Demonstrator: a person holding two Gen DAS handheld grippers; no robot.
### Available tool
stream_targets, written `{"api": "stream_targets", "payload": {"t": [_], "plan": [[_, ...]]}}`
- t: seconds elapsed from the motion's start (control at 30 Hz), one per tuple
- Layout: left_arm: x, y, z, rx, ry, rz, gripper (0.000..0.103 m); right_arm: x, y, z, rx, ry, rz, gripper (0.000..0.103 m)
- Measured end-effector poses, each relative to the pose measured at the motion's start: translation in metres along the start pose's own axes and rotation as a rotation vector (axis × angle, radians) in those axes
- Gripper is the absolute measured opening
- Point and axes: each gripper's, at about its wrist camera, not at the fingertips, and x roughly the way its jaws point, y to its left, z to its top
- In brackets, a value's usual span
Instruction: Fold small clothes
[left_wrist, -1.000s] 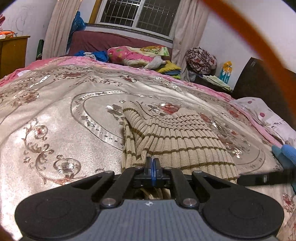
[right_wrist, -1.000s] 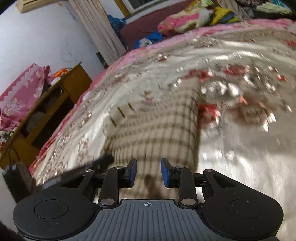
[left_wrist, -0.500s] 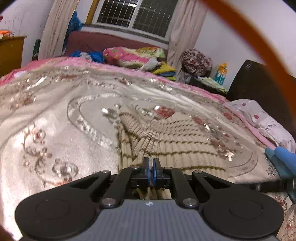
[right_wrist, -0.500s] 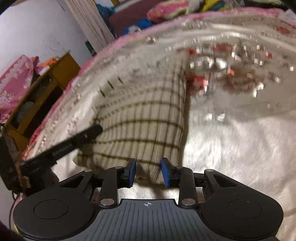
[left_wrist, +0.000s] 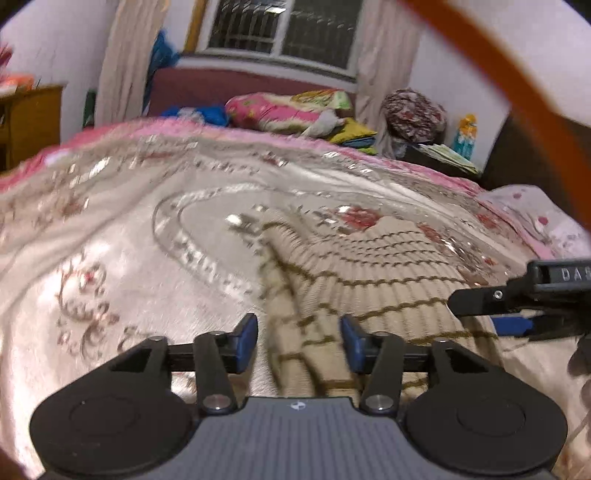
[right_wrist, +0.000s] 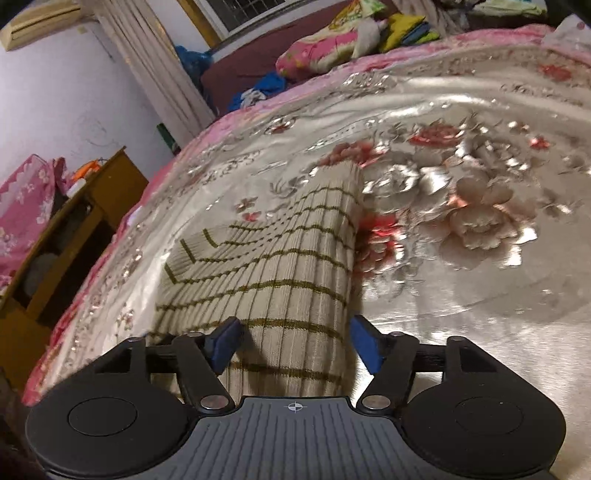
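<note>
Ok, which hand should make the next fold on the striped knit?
Probably right. The right gripper has just opened with its fingers either side of the striped knit's near edge; the left gripper, also just opened, sits at its left corner.

1. The left gripper (left_wrist: 299, 343), pinched shut on the sweater (left_wrist: 369, 280) before, has just been opening; cloth lies between its parted pads, unpressed.
2. The right gripper (right_wrist: 295, 343) has just been opening too, over the sweater's near end.

Warm indoor light; glare on bedspread (right_wrist: 461, 122); motion blur; fisheye edges.
</note>
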Motion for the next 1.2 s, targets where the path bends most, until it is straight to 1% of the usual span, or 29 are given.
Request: {"api": "stream_targets", "payload": {"t": [0.07, 0.13, 0.2, 0.27, 0.33, 0.4, 0.47, 0.57, 0.63, 0.8, 0.87, 0.97, 1.03, 1.1, 1.17, 1.2], "plan": [[0.000, 0.006, 0.000, -0.038, 0.011, -0.024, 0.058, 0.007, -0.004, 0.001, 0.030, 0.015, 0.033, 0.070], [0.003, 0.006, -0.001, -0.042, 0.030, -0.049, 0.058, 0.012, -0.008, 0.002, 0.049, 0.023, 0.057, 0.072], [0.007, 0.006, -0.003, -0.067, 0.053, -0.095, 0.055, 0.017, -0.013, 0.002, 0.079, 0.031, 0.086, 0.074], [0.010, 0.007, -0.005, -0.085, 0.058, -0.106, 0.055, 0.023, -0.018, 0.000, 0.127, 0.040, 0.118, 0.074], [0.011, 0.009, -0.005, -0.105, 0.067, -0.123, 0.051, 0.027, -0.018, -0.002, 0.132, 0.037, 0.120, 0.074], [0.012, 0.013, -0.004, -0.133, 0.084, -0.155, 0.046, 0.027, -0.015, -0.002, 0.120, 0.032, 0.115, 0.070], [0.011, 0.014, -0.005, -0.149, 0.097, -0.170, 0.044, 0.025, -0.015, -0.002, 0.113, 0.035, 0.114, 0.059], [0.007, 0.008, -0.007, -0.157, 0.116, -0.181, 0.042, 0.018, -0.019, 0.000, 0.137, 0.045, 0.135, 0.047], [-0.002, 0.000, -0.012, -0.131, 0.132, -0.188, 0.042, 0.011, -0.020, -0.001, 0.143, 0.052, 0.148, 0.046], [-0.030, -0.016, -0.033, -0.072, 0.189, -0.231, 0.042, -0.016, -0.027, -0.013, 0.103, 0.099, 0.153, 0.046], [-0.040, -0.020, -0.035, -0.046, 0.199, -0.219, 0.042, -0.029, -0.030, -0.019, 0.072, 0.130, 0.145, 0.048], [-0.055, -0.029, -0.024, 0.007, 0.154, -0.177, 0.042, -0.050, -0.032, -0.025, 0.040, 0.133, 0.108, 0.048], [-0.061, -0.036, -0.012, 0.038, 0.100, -0.148, 0.042, -0.065, -0.028, -0.024, -0.008, 0.080, 0.065, 0.048], [-0.059, -0.048, 0.003, 0.094, 0.033, -0.102, 0.042, -0.078, -0.021, -0.021, -0.061, 0.017, 0.033, 0.048], [-0.049, -0.057, 0.014, 0.118, 0.001, -0.076, 0.042, -0.083, -0.013, -0.016, -0.090, -0.029, 0.043, 0.048], [-0.038, -0.060, 0.019, 0.121, 0.006, -0.075, 0.042, -0.082, -0.008, -0.013, -0.098, -0.036, 0.054, 0.048]]}}
